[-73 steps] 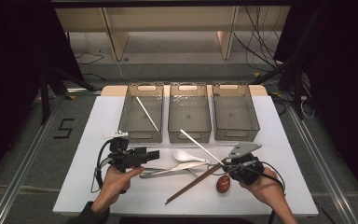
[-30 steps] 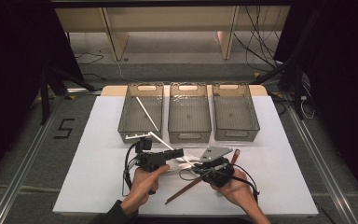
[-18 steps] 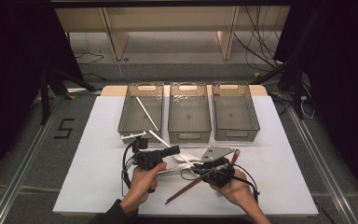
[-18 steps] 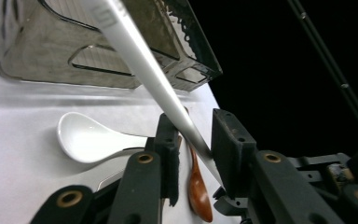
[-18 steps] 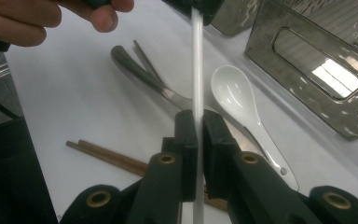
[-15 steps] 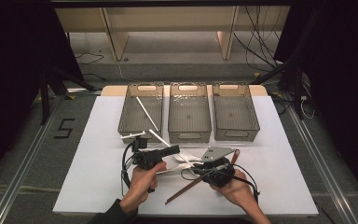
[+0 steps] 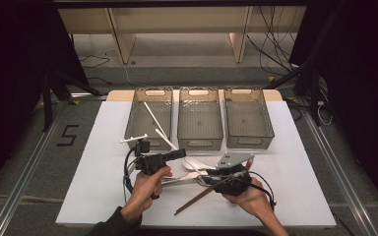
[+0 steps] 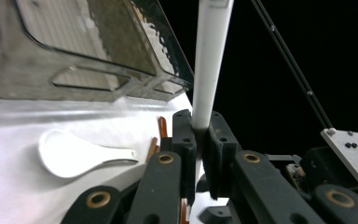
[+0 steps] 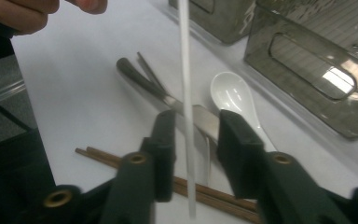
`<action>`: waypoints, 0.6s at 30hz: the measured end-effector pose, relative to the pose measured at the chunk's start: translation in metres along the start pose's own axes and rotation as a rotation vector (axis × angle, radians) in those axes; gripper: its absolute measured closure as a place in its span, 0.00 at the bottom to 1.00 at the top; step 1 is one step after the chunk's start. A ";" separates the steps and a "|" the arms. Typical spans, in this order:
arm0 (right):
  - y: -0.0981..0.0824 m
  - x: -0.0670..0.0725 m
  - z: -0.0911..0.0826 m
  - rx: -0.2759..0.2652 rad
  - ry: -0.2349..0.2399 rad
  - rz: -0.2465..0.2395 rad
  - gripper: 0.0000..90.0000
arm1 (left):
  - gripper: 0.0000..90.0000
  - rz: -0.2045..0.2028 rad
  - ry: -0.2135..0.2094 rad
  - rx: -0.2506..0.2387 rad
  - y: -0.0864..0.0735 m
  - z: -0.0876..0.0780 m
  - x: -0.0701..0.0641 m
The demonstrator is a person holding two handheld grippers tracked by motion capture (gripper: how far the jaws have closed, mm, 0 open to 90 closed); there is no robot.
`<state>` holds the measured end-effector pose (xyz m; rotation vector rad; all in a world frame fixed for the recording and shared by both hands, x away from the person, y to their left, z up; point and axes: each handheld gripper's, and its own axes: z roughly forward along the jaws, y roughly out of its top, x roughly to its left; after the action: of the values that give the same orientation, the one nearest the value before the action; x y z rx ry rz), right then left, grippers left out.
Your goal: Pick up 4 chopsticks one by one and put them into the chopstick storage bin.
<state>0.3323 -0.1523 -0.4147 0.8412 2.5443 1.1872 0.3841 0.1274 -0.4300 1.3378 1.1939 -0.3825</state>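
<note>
A white chopstick (image 8: 209, 60) stands up from between the pads of my left gripper (image 8: 198, 126), which has just been closing and is now shut on it. In the high view that gripper (image 7: 181, 153) points right, in front of the left bin. The same chopstick (image 9: 184, 70) runs through the gap of my right gripper (image 9: 191, 135). Its jaws have just been opening, and neither pad touches the stick. The right gripper (image 7: 209, 178) sits low at the table's middle, facing the left one.
A white spoon (image 9: 230, 95), a metal utensil (image 9: 154, 91) and brown chopsticks (image 9: 205, 191) lie under the grippers. Three clear bins stand behind: left (image 7: 153, 90) with another white chopstick (image 7: 150, 115), middle (image 7: 200, 142), right (image 7: 250, 142).
Since the earliest frame both hands have drawn together at the table's middle, the left one moving right and the right one left. Over the last second they have hardly shifted.
</note>
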 end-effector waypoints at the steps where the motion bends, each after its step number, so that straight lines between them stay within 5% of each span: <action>1: 0.000 -0.001 -0.002 -0.003 -0.004 0.008 0.69 | 0.93 0.006 0.007 -0.003 0.003 -0.002 0.001; 10: -0.009 -0.012 -0.008 0.023 -0.021 0.064 0.49 | 0.93 0.024 0.041 -0.032 0.036 -0.025 0.010; 18: -0.016 -0.017 -0.013 0.021 -0.040 0.091 0.41 | 0.93 0.046 0.094 -0.072 0.079 -0.048 0.012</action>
<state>0.3342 -0.1786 -0.4191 0.9857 2.5153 1.1583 0.4312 0.1953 -0.3882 1.3297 1.2412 -0.2439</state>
